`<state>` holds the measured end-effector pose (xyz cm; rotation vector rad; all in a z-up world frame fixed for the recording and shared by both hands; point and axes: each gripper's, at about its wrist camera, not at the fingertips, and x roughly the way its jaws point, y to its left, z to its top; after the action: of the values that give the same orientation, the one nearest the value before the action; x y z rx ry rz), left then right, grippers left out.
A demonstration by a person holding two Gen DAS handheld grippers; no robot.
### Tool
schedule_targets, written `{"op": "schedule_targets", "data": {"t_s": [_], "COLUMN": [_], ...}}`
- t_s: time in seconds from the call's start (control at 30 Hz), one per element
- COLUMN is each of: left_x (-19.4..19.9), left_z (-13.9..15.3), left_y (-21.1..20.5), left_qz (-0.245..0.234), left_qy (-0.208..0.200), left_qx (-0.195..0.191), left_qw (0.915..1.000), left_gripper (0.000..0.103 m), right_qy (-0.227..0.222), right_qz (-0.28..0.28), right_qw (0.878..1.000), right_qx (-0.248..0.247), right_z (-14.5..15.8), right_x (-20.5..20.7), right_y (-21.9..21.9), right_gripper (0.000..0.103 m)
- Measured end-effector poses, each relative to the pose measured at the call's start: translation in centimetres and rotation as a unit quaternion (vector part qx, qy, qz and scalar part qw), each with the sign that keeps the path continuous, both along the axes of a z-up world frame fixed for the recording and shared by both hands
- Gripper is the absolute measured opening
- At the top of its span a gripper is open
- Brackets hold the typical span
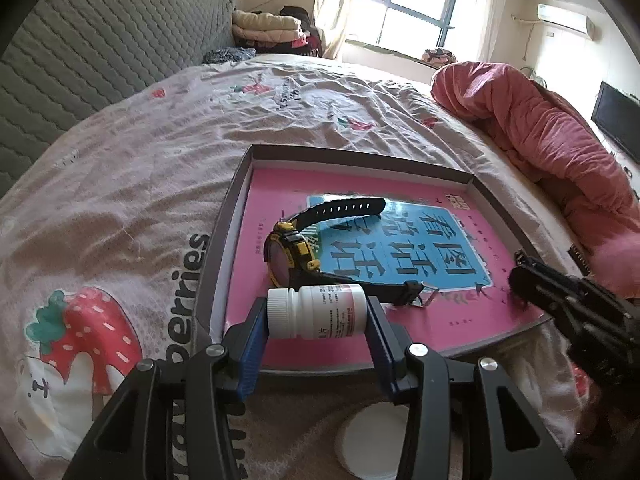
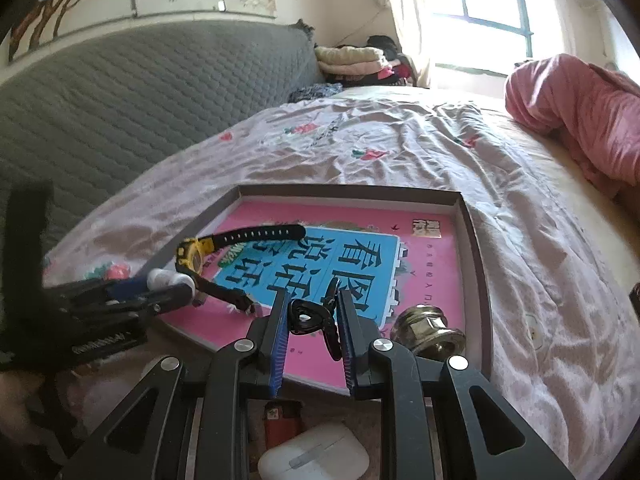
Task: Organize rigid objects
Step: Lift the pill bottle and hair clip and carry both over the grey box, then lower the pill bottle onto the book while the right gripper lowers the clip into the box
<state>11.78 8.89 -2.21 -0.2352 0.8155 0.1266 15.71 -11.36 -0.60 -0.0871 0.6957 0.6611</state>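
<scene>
White pill bottle (image 1: 316,311) sideways, clamped in left gripper (image 1: 317,322) over tray (image 1: 224,216).

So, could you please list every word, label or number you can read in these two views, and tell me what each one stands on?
"看图说话": large characters on the blue panel of the pink book cover, seen upside down, in the tray.
"berries": black letters on the bed sheet beside the strawberry print; the start of the word is hidden.
Pill bottle label: print too small to read.
Left gripper body lettering: too blurred.
Sheet script further back: unreadable.
</scene>
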Motion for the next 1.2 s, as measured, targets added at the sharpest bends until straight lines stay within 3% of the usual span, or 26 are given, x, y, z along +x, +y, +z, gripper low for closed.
{"op": "schedule_targets", "data": {"t_s": [0.23,0.73,1.0,1.2], "left_x": [0.3,0.5,0.4,0.5], "left_z": [-0.1,-0.6,-0.7,-0.8], "left_y": [-0.1,-1.0,-0.8,-0.8], "left_qz": [0.000,-0.011,-0.017,-0.014], "left_qy": [0.012,0.008,0.002,0.000], "left_qx": [0.003,0.050,0.033,0.042], "left_qw": [0.9999,0.9987,0.9993,0.9990], "left_gripper": [0.047,0.047,0.047,0.047], "right_qy": [0.029,0.053,0.066,0.071], "right_qz": [-0.010,-0.022,-0.032,-0.028], "right_qw": [0.999,0.996,0.996,0.996], "right_qx": [-0.010,-0.067,-0.058,-0.050], "right_z": [-1.1,-2.5,-2.7,-2.8], "right_x": [0.8,1.9,2.4,2.5], "right_y": [0.1,0.7,0.3,0.0], "right_gripper": [0.023,0.024,0.024,0.024]}}
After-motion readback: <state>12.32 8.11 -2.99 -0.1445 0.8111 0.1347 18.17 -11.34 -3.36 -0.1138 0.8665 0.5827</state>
